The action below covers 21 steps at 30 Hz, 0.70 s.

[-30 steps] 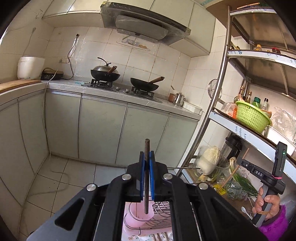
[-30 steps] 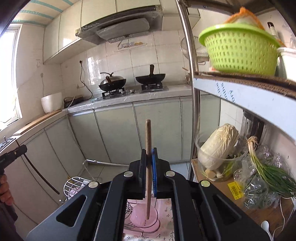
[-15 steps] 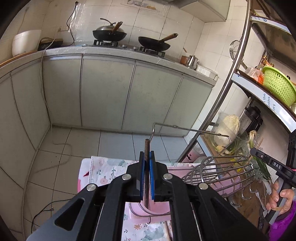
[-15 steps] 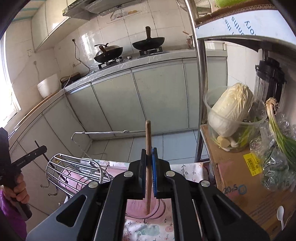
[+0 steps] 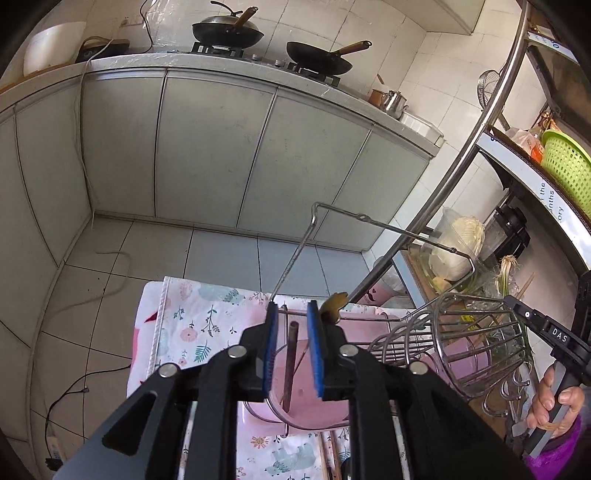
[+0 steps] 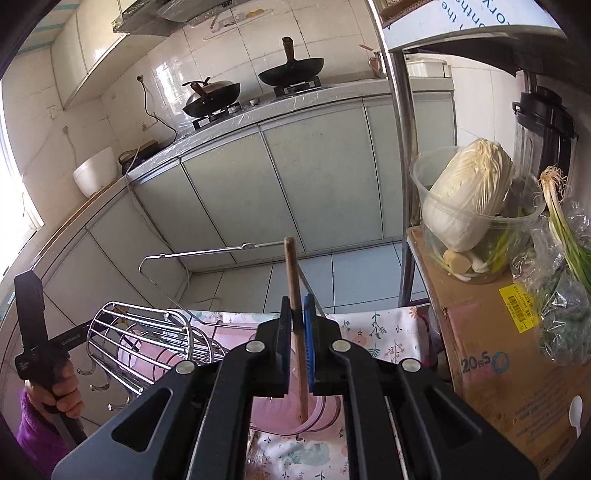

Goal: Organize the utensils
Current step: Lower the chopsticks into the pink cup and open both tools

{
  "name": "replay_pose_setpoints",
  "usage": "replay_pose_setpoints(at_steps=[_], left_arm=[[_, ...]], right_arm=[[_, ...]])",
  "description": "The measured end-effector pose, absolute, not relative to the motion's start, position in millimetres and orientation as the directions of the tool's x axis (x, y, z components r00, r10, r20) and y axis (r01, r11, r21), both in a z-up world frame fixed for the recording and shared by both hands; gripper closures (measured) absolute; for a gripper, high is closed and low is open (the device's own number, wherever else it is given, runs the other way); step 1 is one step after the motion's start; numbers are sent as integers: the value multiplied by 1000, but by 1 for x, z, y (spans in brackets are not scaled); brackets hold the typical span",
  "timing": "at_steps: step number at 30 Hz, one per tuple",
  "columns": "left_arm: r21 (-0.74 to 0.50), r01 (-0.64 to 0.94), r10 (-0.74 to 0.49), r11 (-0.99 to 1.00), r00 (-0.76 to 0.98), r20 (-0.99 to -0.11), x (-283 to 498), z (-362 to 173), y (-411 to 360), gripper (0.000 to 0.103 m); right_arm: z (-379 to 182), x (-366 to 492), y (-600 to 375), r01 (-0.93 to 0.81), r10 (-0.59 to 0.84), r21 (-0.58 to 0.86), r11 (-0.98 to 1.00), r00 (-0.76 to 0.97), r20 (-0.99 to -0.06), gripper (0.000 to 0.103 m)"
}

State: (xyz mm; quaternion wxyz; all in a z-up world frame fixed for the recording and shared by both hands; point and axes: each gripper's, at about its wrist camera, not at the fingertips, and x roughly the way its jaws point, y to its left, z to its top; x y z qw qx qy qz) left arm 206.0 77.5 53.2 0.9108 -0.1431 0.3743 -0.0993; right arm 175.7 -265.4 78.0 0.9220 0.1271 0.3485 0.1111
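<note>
Both tools angle downward: the left tool [image 5: 290, 318], jaws just parted, pads clear of the dark stick [image 5: 289, 365] between them; the right tool [image 6: 297, 314] clamped on a wooden stick [image 6: 295, 314].

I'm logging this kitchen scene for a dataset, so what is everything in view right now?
chopstick: 2, brown; dark one loose between the left pads over the pink cup, lighter one clamped by the right gripper
wire rack: 1, silver, on the floral cloth, cage lying sideways
woks: 2, black, on the stove
rice cooker: 1, white, counter corner
cabbage: 1, pale, in a clear tub
green basket: 1, on the shelf
left gripper: jaws have just been opening, not pressing the chopstick
right gripper: shut on its chopstick
</note>
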Motion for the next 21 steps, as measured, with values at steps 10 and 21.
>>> replay_pose_setpoints(at_steps=[10,21], left_arm=[[-332,76,-278,940,735,-618,186,67,81,68],[-311,60,-238,948,783,-575,142,84,85,68]], right_arm=[[78,161,-265,-108,268,288,951,752,-603,69],[66,105,-263,-70,213,272,960,812,-544,68]])
